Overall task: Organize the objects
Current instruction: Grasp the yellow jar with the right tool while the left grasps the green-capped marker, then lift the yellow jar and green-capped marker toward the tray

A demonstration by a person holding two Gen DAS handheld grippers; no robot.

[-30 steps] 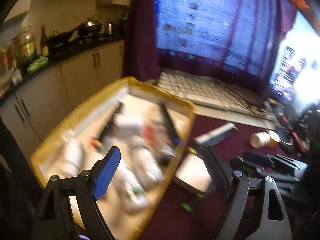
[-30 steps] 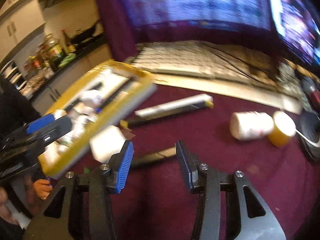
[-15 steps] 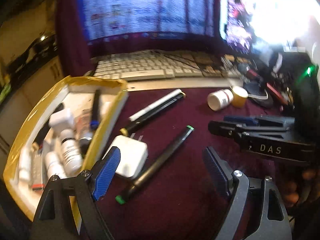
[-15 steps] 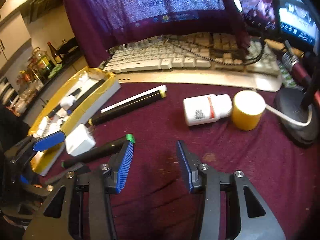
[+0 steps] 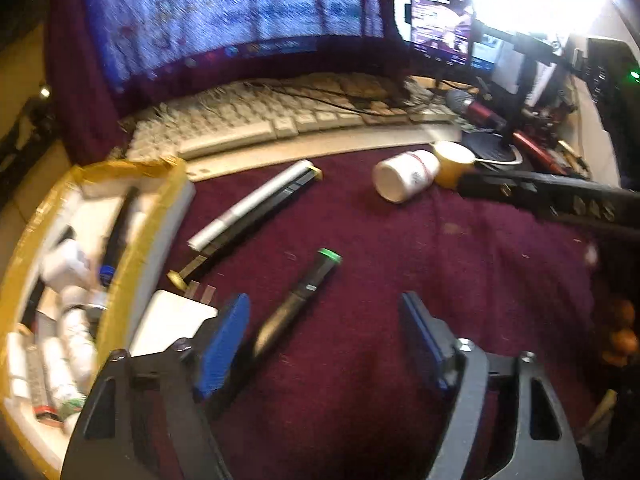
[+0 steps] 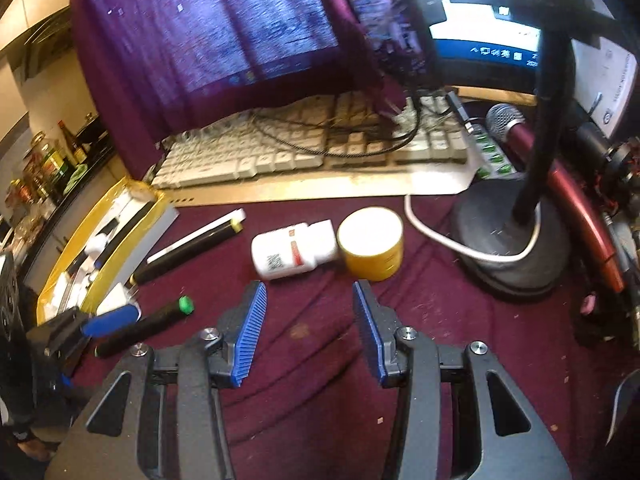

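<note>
Left wrist view: left gripper [image 5: 324,344] released above the green-tipped marker [image 5: 298,300] on the maroon cloth [image 5: 460,264]; right gripper [image 6: 308,332] also released, near the white bottle [image 6: 294,256].

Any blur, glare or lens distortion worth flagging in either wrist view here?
Left wrist view: motion-smeared, the tray contents soft, window glare blown out upper right. Right wrist view: sharper, the white bottle label visible but unreadable; fisheye bends the keyboard in both.
</note>
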